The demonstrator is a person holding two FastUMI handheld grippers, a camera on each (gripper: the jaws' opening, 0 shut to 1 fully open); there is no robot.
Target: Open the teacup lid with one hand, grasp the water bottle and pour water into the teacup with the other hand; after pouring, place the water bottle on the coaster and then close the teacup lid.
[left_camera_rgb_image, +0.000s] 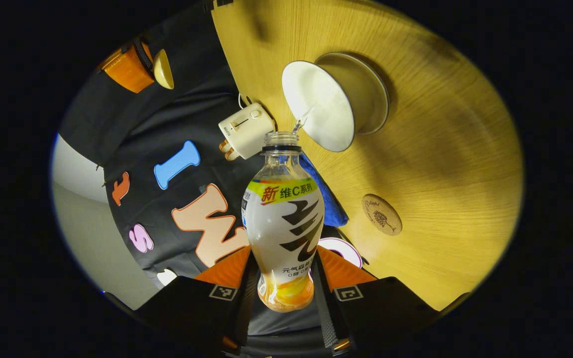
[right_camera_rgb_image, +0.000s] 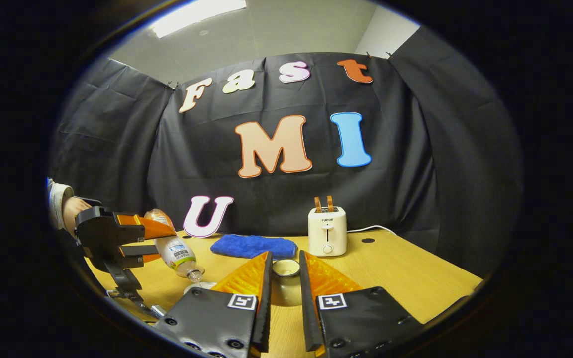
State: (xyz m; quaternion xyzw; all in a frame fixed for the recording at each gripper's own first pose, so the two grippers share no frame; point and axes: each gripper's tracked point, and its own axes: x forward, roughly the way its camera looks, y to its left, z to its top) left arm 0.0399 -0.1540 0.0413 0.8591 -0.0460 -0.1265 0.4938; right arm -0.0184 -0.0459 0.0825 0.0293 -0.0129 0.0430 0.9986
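The left gripper (left_camera_rgb_image: 286, 278), fingers clamped on the tilted water bottle (left_camera_rgb_image: 283, 233), points its neck toward one o'clock over the open teacup (left_camera_rgb_image: 338, 102), while the right gripper (right_camera_rgb_image: 285, 286) pinches the lid (right_camera_rgb_image: 285, 268).

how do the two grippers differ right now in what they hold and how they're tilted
The left gripper is shut on the clear plastic water bottle with the white and orange label; the right gripper grips the small cream teacup lid. The left one tips its bottle mouth-down, a thin stream running into the white teacup; the right one holds its lid about level above the wooden table. Both have fingers closed on a load.
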